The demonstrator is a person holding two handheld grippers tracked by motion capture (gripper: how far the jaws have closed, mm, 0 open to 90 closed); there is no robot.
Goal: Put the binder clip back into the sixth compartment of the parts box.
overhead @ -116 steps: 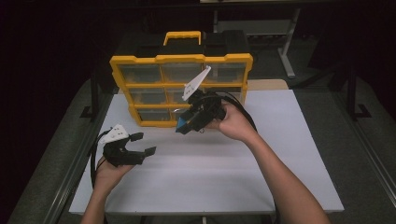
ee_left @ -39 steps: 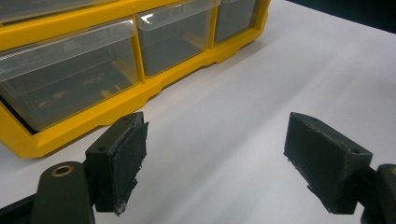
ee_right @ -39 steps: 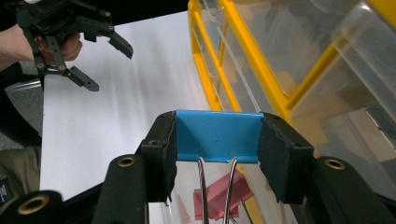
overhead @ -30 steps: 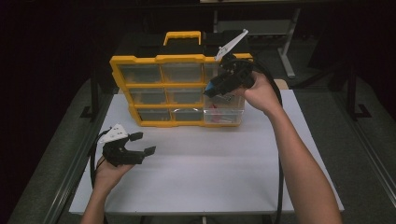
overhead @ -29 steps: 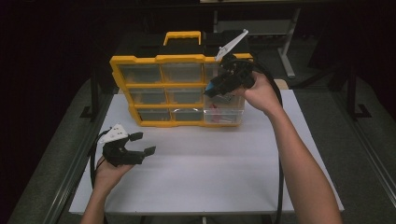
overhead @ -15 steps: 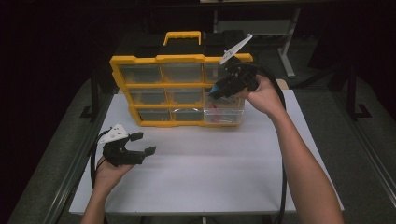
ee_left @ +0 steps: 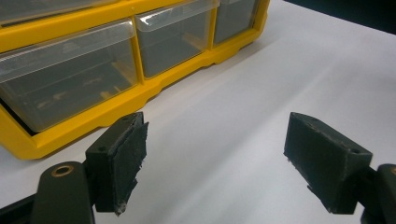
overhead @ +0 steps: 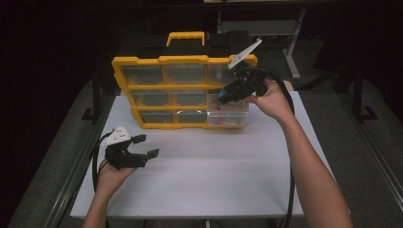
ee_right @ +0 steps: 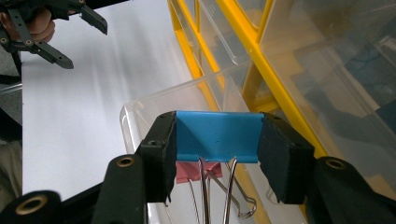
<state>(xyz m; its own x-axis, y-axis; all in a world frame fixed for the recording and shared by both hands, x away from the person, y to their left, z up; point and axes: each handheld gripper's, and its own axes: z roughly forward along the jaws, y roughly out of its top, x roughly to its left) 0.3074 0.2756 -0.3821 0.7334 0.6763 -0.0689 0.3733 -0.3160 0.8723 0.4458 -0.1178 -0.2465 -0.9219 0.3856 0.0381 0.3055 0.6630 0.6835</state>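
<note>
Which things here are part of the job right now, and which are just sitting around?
In the job:
right gripper
blue binder clip
pulled-out clear drawer
yellow organizer

Standing by:
left gripper, open
pink clip in the drawer

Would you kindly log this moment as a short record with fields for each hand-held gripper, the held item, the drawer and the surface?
right hand-held gripper: shut on a blue binder clip, above the open drawer
left hand-held gripper: open, holds nothing, low over the white table
open drawer: clear, bottom right of the yellow organizer, pulled out
drawer contents: a pink binder clip
other drawers: pushed in
</note>
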